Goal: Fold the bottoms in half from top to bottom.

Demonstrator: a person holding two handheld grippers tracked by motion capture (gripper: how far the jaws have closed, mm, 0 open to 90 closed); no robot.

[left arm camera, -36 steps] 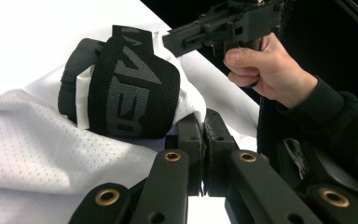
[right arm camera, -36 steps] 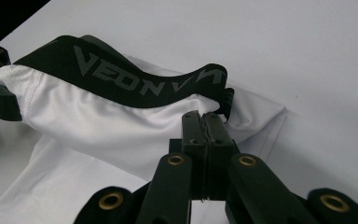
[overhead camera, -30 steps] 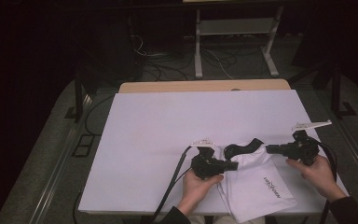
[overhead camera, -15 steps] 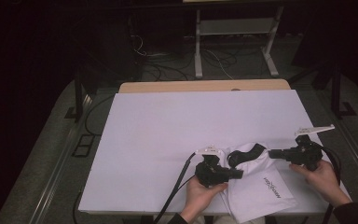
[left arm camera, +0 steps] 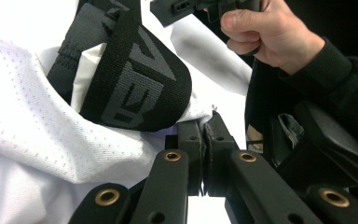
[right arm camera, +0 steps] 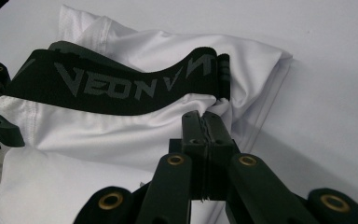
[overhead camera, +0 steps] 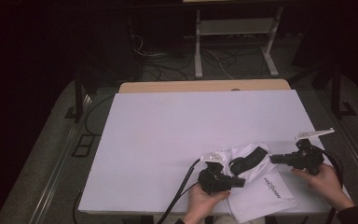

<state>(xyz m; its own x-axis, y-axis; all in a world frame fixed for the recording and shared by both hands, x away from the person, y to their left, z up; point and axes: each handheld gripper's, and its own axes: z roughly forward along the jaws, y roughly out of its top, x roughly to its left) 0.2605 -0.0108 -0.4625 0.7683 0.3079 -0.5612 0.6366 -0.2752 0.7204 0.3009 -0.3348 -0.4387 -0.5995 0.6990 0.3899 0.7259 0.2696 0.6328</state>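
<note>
The thing here is a pair of white shorts (overhead camera: pixel 256 186), mesh-textured fabric with a wide black elastic waistband (overhead camera: pixel 248 159). They sit bunched up at the near right of the white tabletop (overhead camera: pixel 177 135), with the bottom edge hanging a bit past the front. The waistband has grey lettering woven in; from the right gripper view it reads something like "VEON" (right arm camera: pixel 107 86), then more letters I can't make out. There's also small dark print on the leg (overhead camera: pixel 271 186), too tiny to read from the high view.

Left tongs (left arm camera: pixel 204 135) are clenched on a fold of the white fabric just under the waistband. Right tongs (right arm camera: pixel 204 123) are pinched shut on the fabric edge below the band too. The left gripper view also catches the person's right hand (left arm camera: pixel 270 32) and dark sleeve (left arm camera: pixel 340 79).
</note>
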